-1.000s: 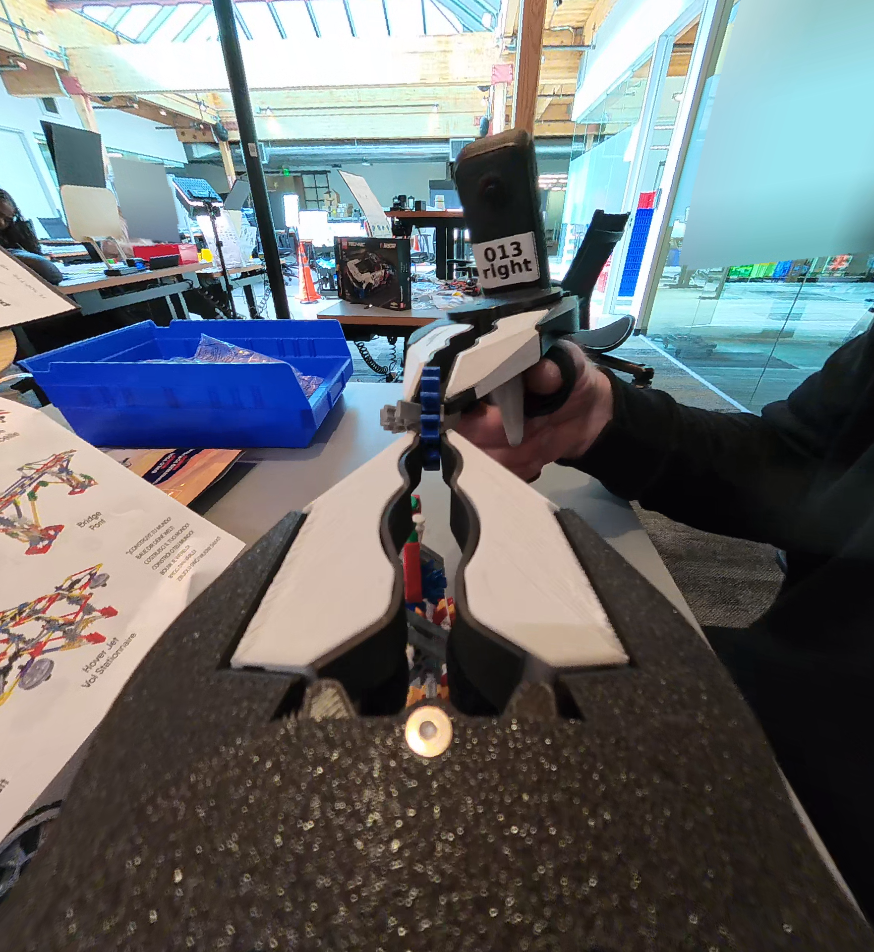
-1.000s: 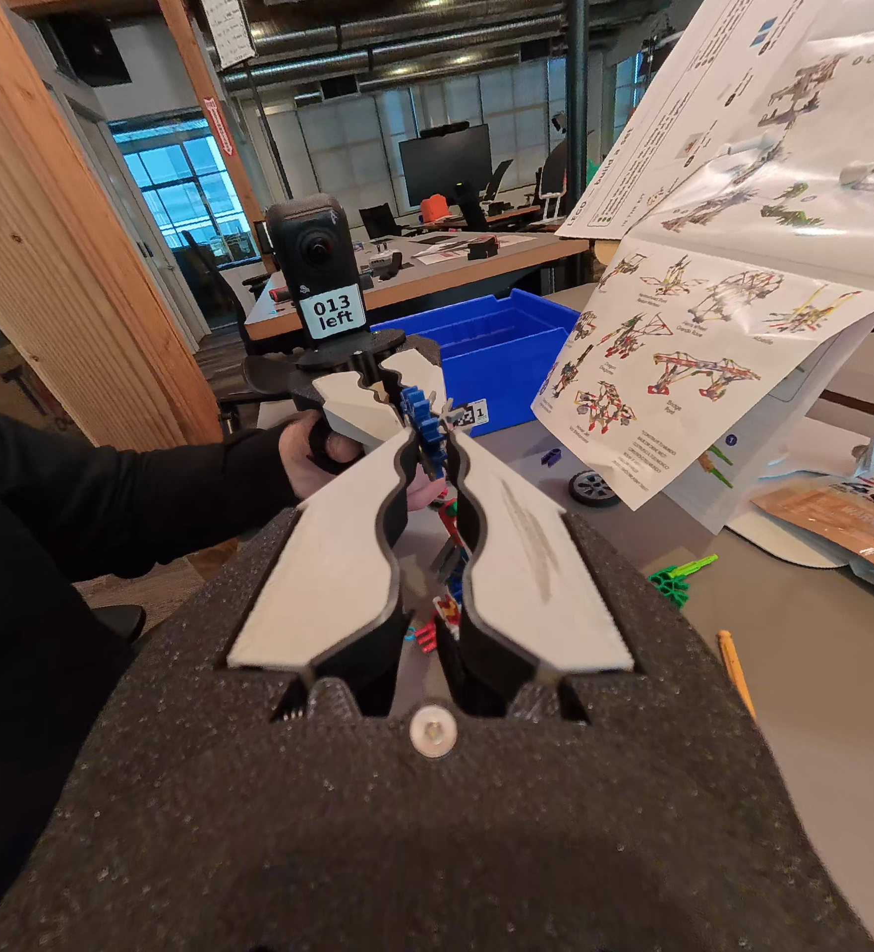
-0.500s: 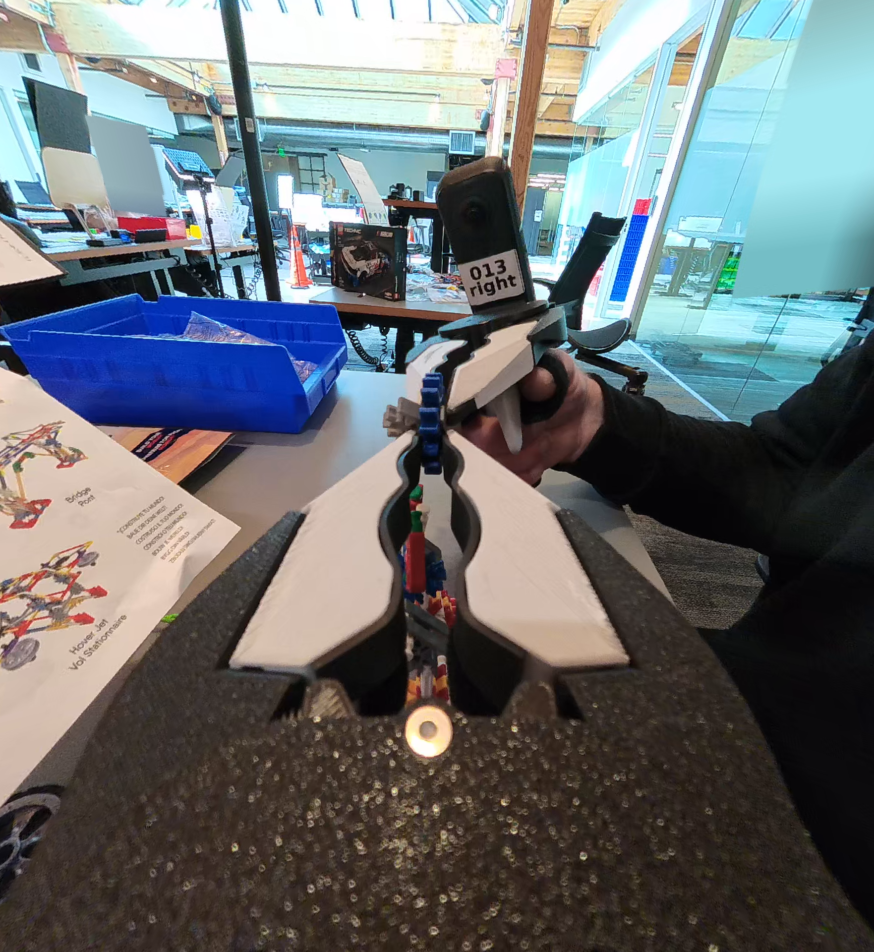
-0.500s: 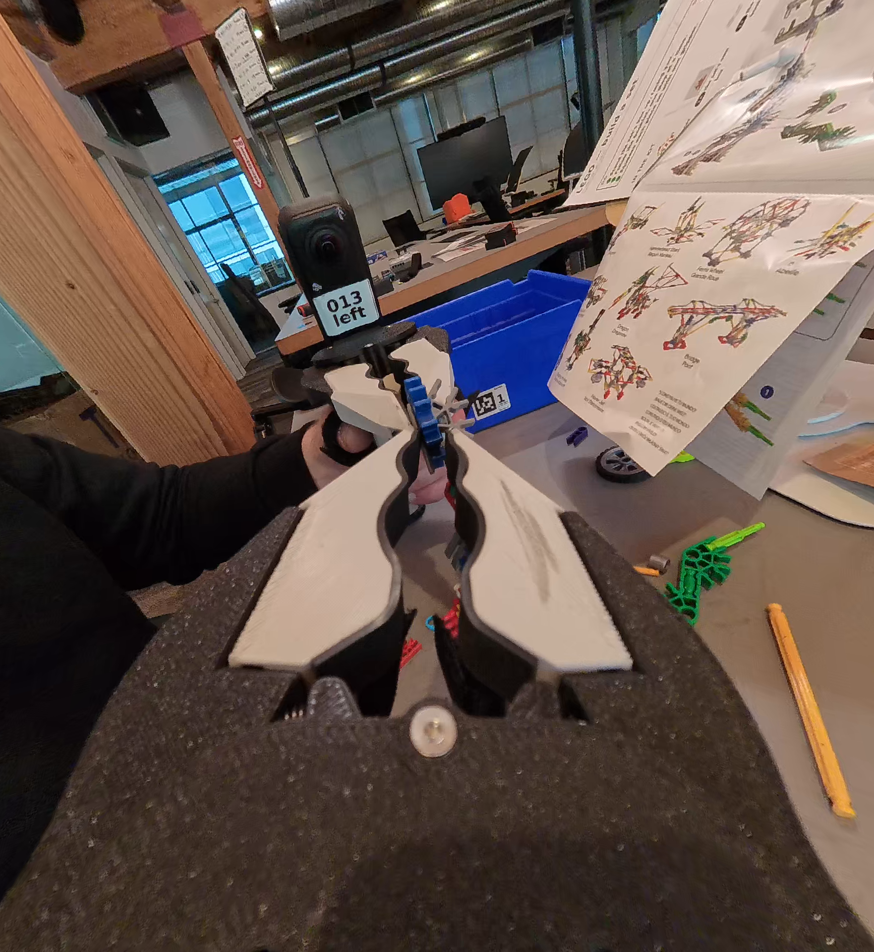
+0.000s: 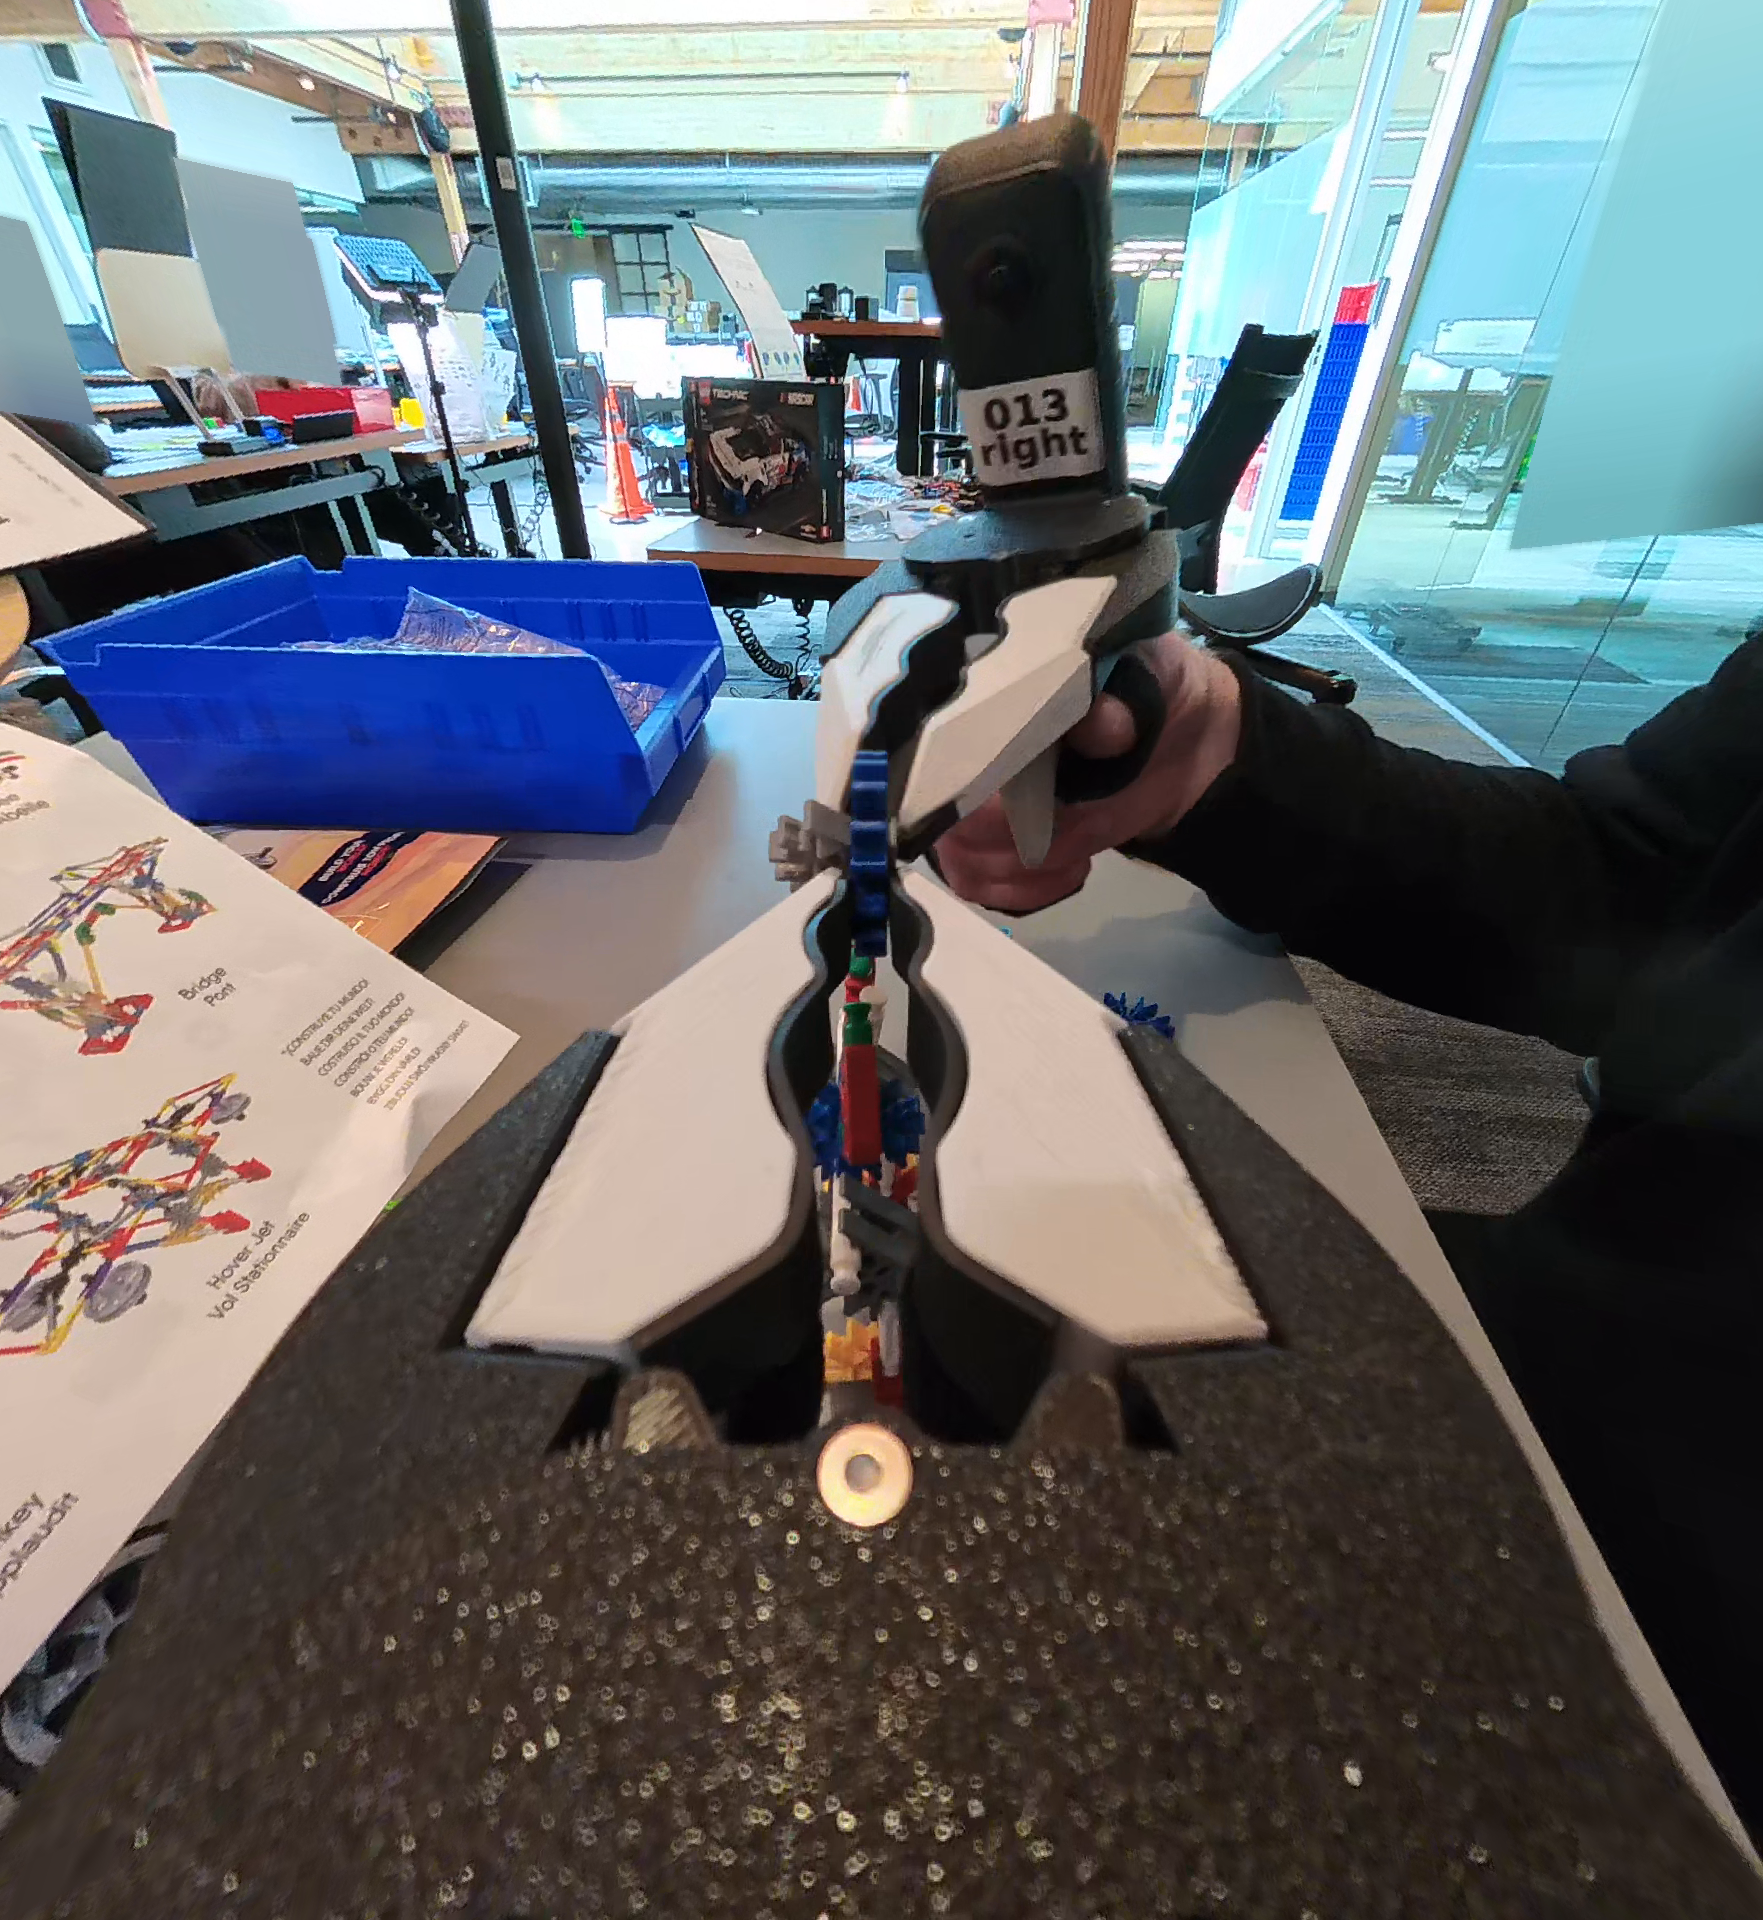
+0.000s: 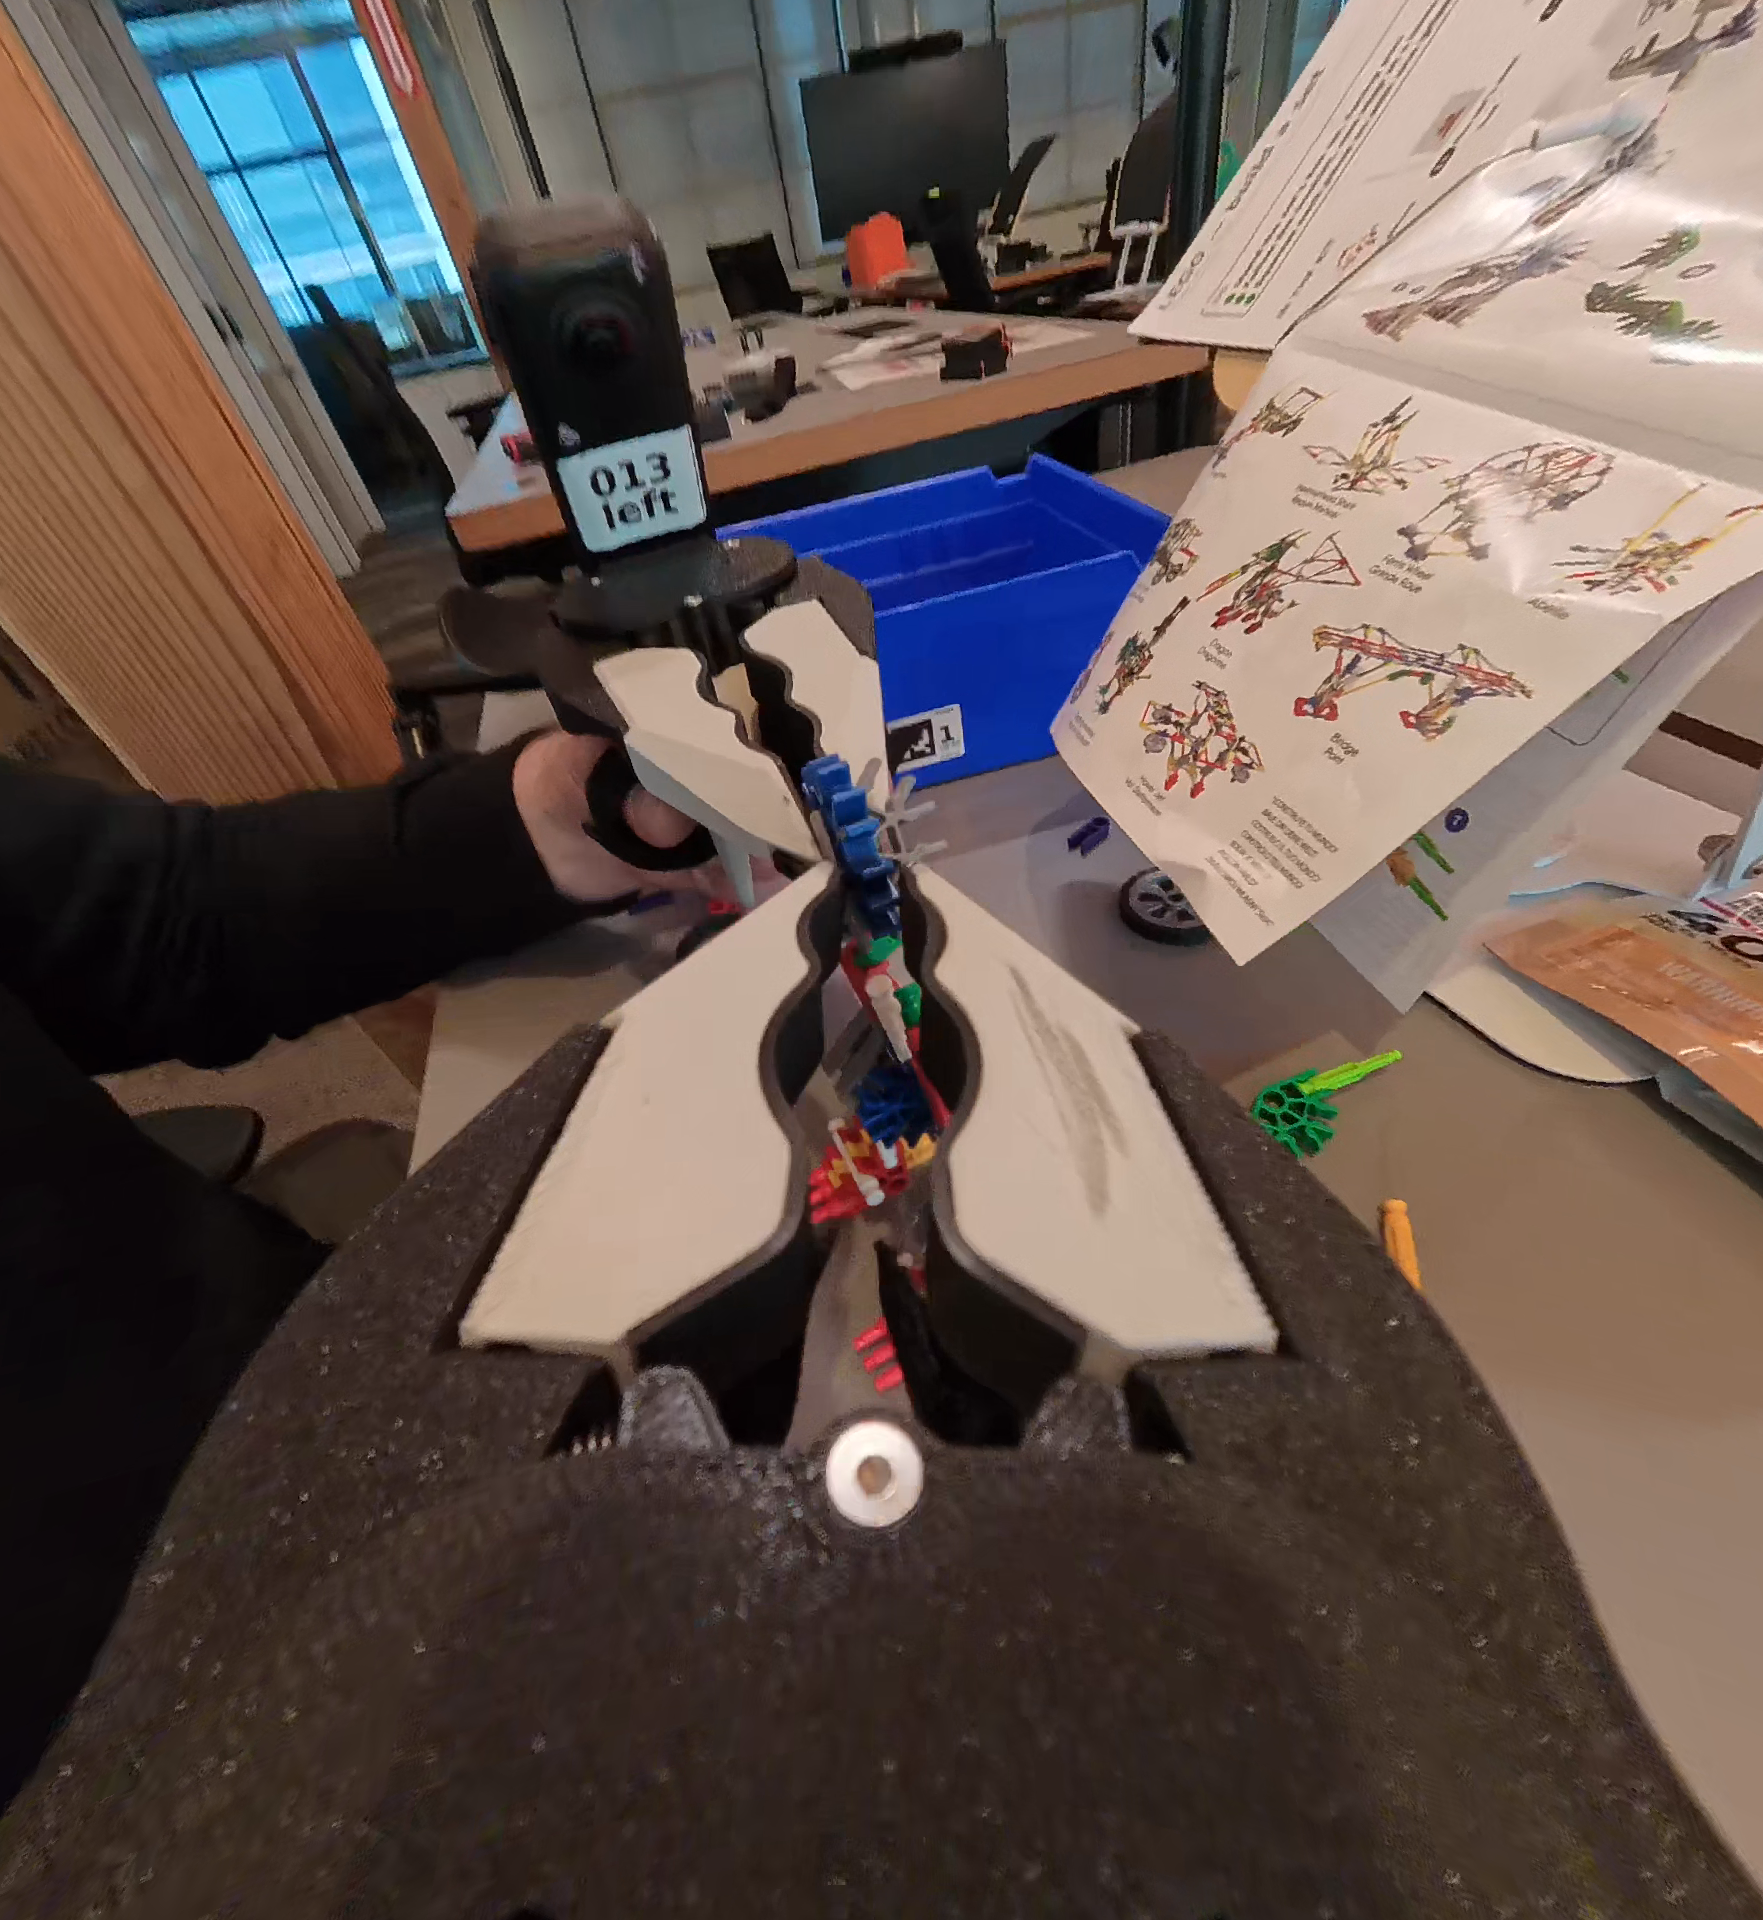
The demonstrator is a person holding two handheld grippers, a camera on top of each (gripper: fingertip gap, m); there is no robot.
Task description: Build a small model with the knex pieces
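A: While both tools meet tip to tip above the grey table (image 5: 586,935), what sits between them?

B: A blue toothed plastic gear (image 5: 869,831) with a grey spiked connector (image 5: 802,840) on its side. The left gripper (image 5: 869,904) is pinched narrow on the gear's lower edge, and the right gripper (image 6: 861,894) is closed just as tightly on it from the opposite side, so the gear is held up off the table between the two.

A: Any writing?

B: Each gripper carries a black camera with a white printed sticker (image 5: 1035,426) (I leave the wording out). A blue plastic bin (image 5: 389,707) has a small square coded tag (image 6: 927,740) on its front. Large white instruction sheets with coloured model drawings (image 6: 1376,644) bear small captions, and a tan printed packet (image 6: 1708,997) lies at the right edge, cut off by the frame.

A: What is hard to make out?

B: Below the gear, through the slot between the fingers, hangs a jumble of red, blue, yellow and white rod-and-connector pieces (image 6: 872,1132); the fingers hide most of it, so I cannot tell its shape or whether it joins the gear. A small black wheel (image 6: 1157,906) is half tucked under the sheet, near a green fan-shaped connector (image 6: 1298,1103) and a yellow rod (image 6: 1396,1252) clipped by the gripper body
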